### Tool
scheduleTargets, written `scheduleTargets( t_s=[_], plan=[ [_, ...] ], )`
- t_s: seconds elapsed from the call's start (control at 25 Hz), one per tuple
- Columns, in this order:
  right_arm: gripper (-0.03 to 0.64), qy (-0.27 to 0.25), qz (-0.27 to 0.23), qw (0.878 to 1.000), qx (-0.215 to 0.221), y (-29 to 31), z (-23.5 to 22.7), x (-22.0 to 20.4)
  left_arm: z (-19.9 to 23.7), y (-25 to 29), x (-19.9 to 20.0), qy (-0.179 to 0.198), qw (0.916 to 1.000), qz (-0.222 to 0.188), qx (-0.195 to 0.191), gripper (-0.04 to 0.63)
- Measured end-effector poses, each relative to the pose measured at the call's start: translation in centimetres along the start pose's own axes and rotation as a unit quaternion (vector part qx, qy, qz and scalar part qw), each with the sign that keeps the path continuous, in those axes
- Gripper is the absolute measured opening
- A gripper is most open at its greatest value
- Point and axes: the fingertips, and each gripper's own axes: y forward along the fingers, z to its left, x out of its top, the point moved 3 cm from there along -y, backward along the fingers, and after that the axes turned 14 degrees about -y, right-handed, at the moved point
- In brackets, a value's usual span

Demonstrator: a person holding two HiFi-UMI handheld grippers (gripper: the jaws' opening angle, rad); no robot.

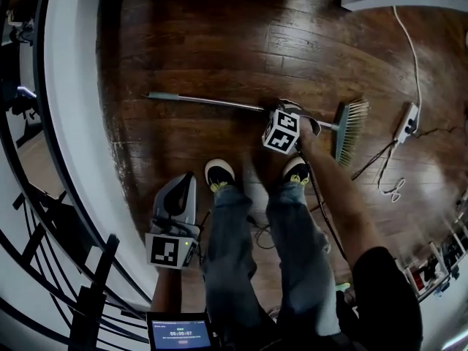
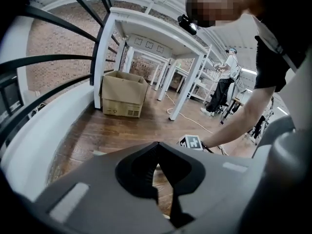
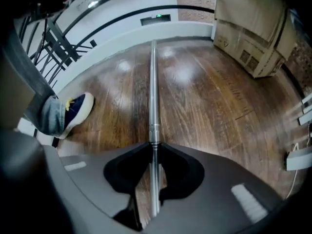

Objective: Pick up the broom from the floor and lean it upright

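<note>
The broom lies flat on the dark wood floor. Its metal handle (image 1: 212, 102) runs left to right, ending in the straw brush head (image 1: 352, 129). My right gripper (image 1: 289, 112) points steeply down over the handle near the brush end. In the right gripper view the handle (image 3: 153, 82) runs straight between the jaws, and the right gripper (image 3: 154, 146) is shut on it. My left gripper (image 1: 187, 178) hangs lower left, beside my left shoe and away from the broom. Its jaws meet with nothing between them in the left gripper view (image 2: 156, 144).
A white curved ledge (image 1: 69, 123) with black railings borders the floor at left. My shoes (image 1: 219, 174) (image 1: 295, 171) stand just short of the handle. A power strip (image 1: 407, 121) with cables lies right of the brush. A cardboard box (image 2: 123, 94) sits under a white table (image 2: 146, 28).
</note>
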Motion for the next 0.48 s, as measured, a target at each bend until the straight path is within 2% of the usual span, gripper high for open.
scheduleTargets(
  t_s=[0.12,0.28,0.48],
  plan=[
    [0.077,0.01,-0.055,0.998,-0.027,-6.8,-1.1,1.8,-2.2,-1.8,3.3,-0.004,0.9999,-0.012,-0.007,0.017],
    [0.075,0.03,-0.116,0.991,-0.057,-18.2,-1.4,3.7,-7.9,-5.3,8.7,0.005,0.9995,-0.017,-0.027,0.017],
    [0.077,0.074,-0.167,0.978,-0.101,-28.7,-2.3,3.8,-14.4,-7.3,15.1,0.039,0.9965,-0.029,-0.067,0.017]
  ],
)
